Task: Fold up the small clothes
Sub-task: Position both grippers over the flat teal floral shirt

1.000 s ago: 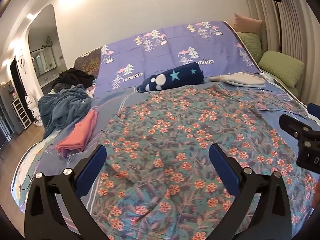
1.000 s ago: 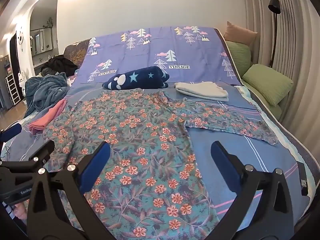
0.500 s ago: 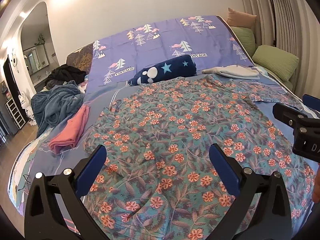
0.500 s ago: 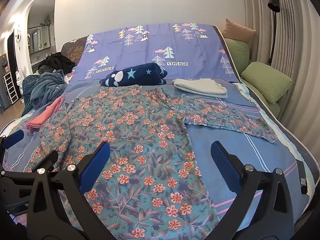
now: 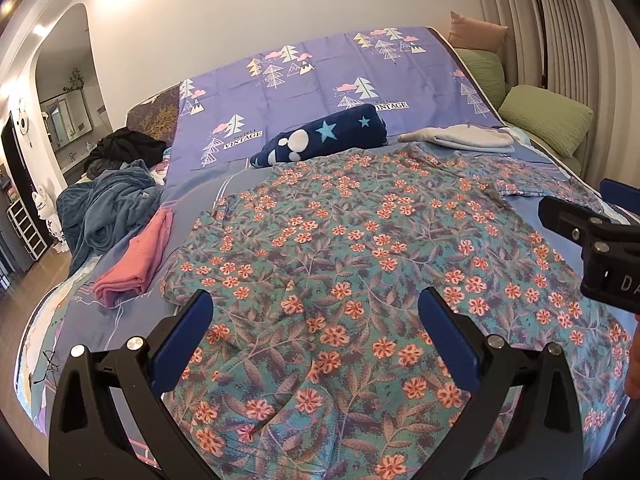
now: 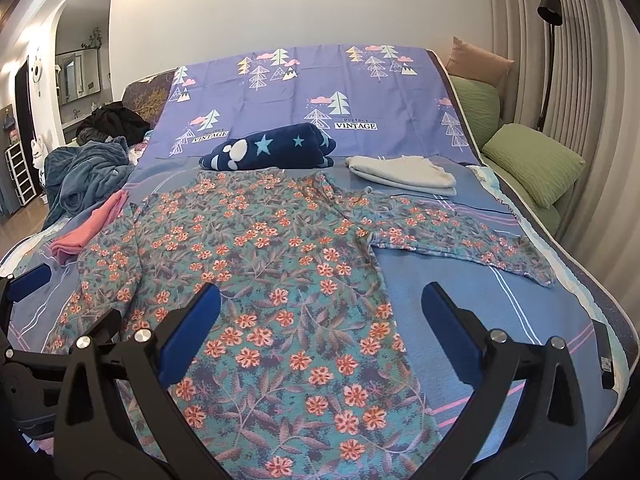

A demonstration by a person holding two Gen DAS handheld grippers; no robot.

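A teal floral shirt (image 5: 352, 264) (image 6: 256, 264) lies spread flat on the bed, front hem toward me. Its right sleeve (image 6: 460, 236) stretches out to the right; the left sleeve looks folded in along the left side (image 6: 108, 264). My left gripper (image 5: 316, 340) hovers open above the shirt's lower part, nothing between its blue pads. My right gripper (image 6: 320, 328) is open too, above the shirt's lower right edge. Each gripper shows at the side of the other's view: the right one (image 5: 600, 248), the left one (image 6: 32, 320).
A folded pink garment (image 5: 136, 256) lies left of the shirt, a blue blanket heap (image 5: 104, 204) beyond it. A navy star-print roll (image 6: 268, 148) and a folded white garment (image 6: 404, 172) lie behind. Green pillows (image 6: 532, 160) line the right; the bed's edge (image 6: 592, 288) runs there.
Both grippers have drawn back and risen a little, so more of the shirt and bed shows. The shirt has not moved, and both stayed open.
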